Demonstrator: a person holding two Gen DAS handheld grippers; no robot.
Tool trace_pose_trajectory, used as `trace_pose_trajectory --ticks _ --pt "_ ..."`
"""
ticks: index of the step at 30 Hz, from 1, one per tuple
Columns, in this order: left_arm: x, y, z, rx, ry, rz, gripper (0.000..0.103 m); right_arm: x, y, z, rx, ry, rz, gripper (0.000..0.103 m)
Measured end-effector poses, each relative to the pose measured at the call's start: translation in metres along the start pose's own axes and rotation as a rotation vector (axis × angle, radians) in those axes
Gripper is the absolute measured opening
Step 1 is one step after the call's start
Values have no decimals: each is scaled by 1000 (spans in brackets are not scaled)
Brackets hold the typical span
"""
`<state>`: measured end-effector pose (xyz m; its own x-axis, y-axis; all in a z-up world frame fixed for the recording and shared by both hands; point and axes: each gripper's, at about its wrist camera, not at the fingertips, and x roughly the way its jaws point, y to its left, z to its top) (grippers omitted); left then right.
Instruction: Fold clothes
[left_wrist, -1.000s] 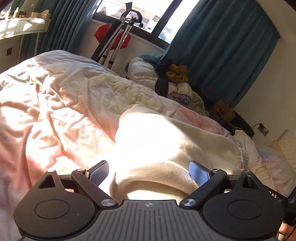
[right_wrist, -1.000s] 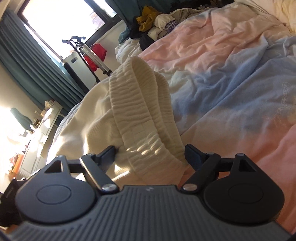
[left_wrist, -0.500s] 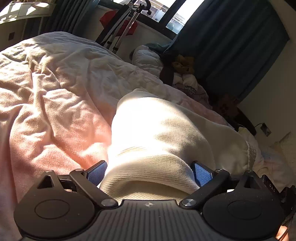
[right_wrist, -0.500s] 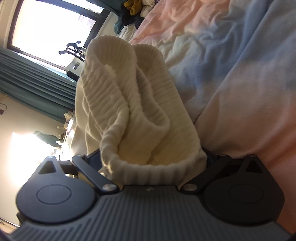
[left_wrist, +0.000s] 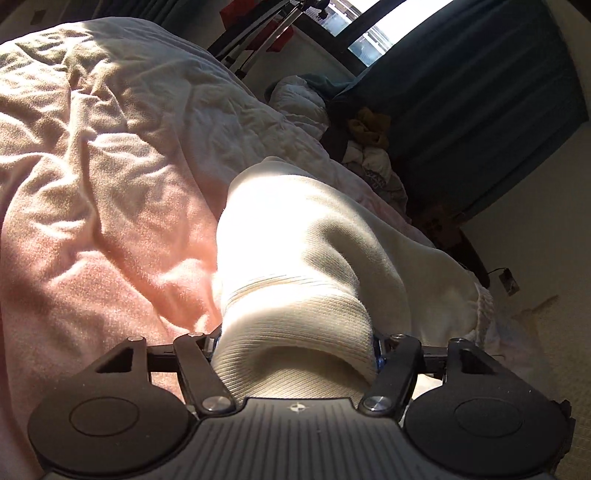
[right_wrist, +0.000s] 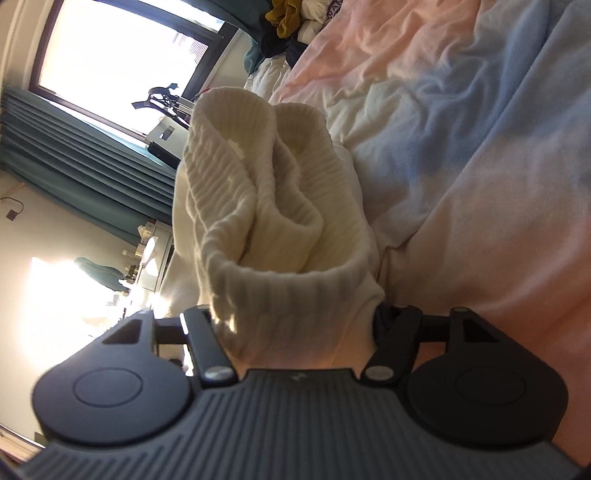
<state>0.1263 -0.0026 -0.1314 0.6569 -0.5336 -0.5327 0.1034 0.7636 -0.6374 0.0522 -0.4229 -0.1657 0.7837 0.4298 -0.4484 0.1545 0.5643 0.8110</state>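
A cream knitted garment with ribbed hems lies bunched on the bed. My left gripper is shut on one ribbed hem, which fills the space between the jaws and hides the pads. In the right wrist view, my right gripper is shut on another ribbed hem of the same garment, whose folds stand up in front of the camera. Both hems are lifted slightly off the bedding.
A rumpled pink, white and blue duvet covers the bed. A pile of clothes sits at the far end. Teal curtains, a window and a metal stand lie beyond.
Both grippers have closed from wide open onto the ribbed hems. Both have tilted and lifted the cloth, which now bunches up closer to the cameras.
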Motion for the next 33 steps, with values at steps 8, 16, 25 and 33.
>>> trace_pose_trajectory --ticks 8,16,25,33 --pt "-33 -18 -5 -111 1 -117 48 -40 14 0 81 -29 135 43" --pt "-51 -91 -35 -124 29 -238 48 -128 22 10 96 -124 227 42" --pt "-42 -226 -86 -4 84 -407 48 -275 -14 34 117 -341 283 42" --pt "0 -352 -164 102 219 -545 48 -407 -74 44 158 -567 241 42"
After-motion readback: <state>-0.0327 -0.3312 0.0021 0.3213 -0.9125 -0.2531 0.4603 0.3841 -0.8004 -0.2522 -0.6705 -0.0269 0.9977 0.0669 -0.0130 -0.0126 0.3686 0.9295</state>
